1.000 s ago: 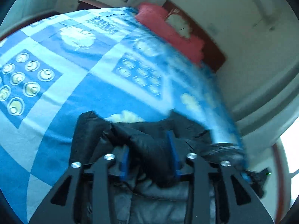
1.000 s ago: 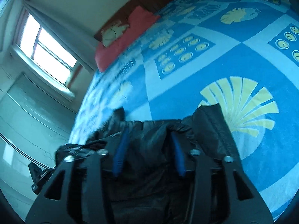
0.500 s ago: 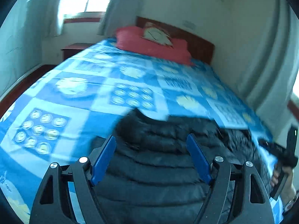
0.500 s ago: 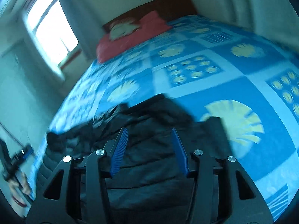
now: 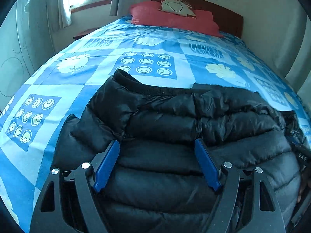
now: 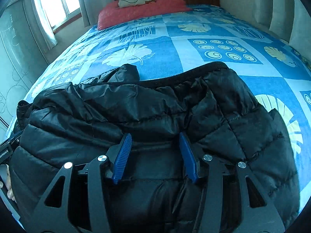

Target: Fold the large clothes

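A black puffer jacket [image 5: 175,128] lies spread across the near end of the bed, its ribbed hem [image 5: 155,89] on the far side. In the left wrist view my left gripper [image 5: 156,141] hangs just above the jacket's quilted panels, jaws wide open with nothing pinched. In the right wrist view the same jacket [image 6: 136,104] fills the foreground, one corner [image 6: 128,71] sticking up at its far left. My right gripper [image 6: 155,135] hovers over the jacket, half open, its blue pads [image 6: 124,151] clear of the fabric.
The bed carries a blue patterned sheet [image 5: 147,54] with free room beyond the jacket. A red pillow [image 5: 171,17] and a small cream cushion [image 5: 176,5] sit at the headboard. A window [image 6: 56,2] and curtains stand to the left. A hand [image 6: 7,184] shows at the frame edge.
Both grippers let go of the bunched jacket fabric and opened. The views rolled level, and the jacket now lies spread flat on the bed.
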{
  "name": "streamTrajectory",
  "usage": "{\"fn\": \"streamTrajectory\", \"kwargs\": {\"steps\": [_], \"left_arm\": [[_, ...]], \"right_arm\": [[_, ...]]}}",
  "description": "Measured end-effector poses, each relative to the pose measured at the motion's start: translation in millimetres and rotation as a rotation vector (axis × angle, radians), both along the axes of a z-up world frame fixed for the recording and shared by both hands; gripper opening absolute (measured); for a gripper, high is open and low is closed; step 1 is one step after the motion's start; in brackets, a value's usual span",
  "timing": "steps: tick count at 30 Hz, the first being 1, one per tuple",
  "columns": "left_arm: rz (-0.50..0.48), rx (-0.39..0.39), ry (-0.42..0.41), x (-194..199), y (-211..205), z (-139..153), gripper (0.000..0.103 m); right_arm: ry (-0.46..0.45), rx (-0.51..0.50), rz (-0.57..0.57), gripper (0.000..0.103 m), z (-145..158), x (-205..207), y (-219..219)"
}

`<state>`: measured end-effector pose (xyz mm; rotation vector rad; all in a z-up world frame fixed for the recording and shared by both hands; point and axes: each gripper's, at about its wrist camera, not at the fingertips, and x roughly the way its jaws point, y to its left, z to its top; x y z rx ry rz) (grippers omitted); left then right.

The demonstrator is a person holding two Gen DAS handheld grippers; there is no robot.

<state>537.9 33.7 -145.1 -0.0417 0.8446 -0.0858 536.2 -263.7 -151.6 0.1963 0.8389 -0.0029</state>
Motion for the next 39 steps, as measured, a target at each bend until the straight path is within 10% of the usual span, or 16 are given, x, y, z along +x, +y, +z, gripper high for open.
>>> {"fn": "streamTrajectory", "kwargs": {"steps": [11, 23, 31, 39], "left_arm": [[-0.136, 0.004, -0.151, -47.5, -46.9, 56.6, 0.077], [-0.181, 0.138, -0.025, -33.9, -98.8, -2.6, 0.077], [-0.106, 0.002, -0.106, -68.4, -23.1, 41.6, 0.077], [-0.004, -0.033, -0.046, -62.9, 26.6, 11.7, 0.077]], "right_arm": [[-0.105, 0.011, 0.048, 0.05, 37.9, -34.5, 24.6], [-0.066, -0.14, 0.125, 0.051, 12.1, -34.6, 72.5], [-0.103, -0.138, 0.025, 0.06, 44.2, -76.7, -1.8], [-0.058, -0.111, -0.031, 0.06, 8.2, -76.2, -32.2]]}}
